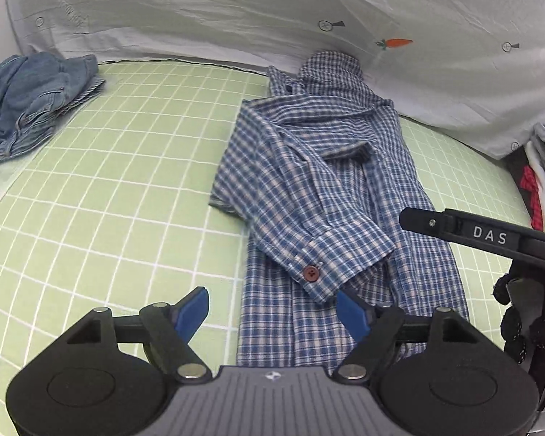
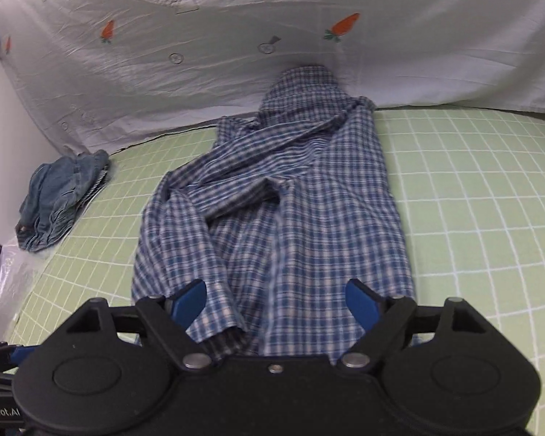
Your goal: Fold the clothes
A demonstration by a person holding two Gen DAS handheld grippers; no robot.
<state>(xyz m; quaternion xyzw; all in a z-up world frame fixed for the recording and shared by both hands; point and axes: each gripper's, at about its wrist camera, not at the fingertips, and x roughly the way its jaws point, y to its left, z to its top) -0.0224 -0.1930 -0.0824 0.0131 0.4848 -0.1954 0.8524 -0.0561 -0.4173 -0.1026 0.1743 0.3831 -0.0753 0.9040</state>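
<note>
A blue and white checked shirt [image 1: 330, 189] lies lengthwise on the green grid mat [image 1: 120, 167], both sides folded inward, a sleeve cuff with a brown button [image 1: 311, 272] on top. My left gripper [image 1: 272, 312] is open and empty, just above the shirt's near left hem. The shirt [image 2: 290, 210] also fills the middle of the right wrist view. My right gripper [image 2: 276, 301] is open and empty over the shirt's near end. The right gripper's body [image 1: 490, 236] shows at the right edge of the left wrist view.
A crumpled pile of blue denim [image 1: 29, 105] lies at the mat's far left, also in the right wrist view [image 2: 61, 200]. A white sheet with carrot prints [image 1: 309, 11] hangs behind the mat. Red and grey clothes [image 1: 537, 181] sit at the far right edge.
</note>
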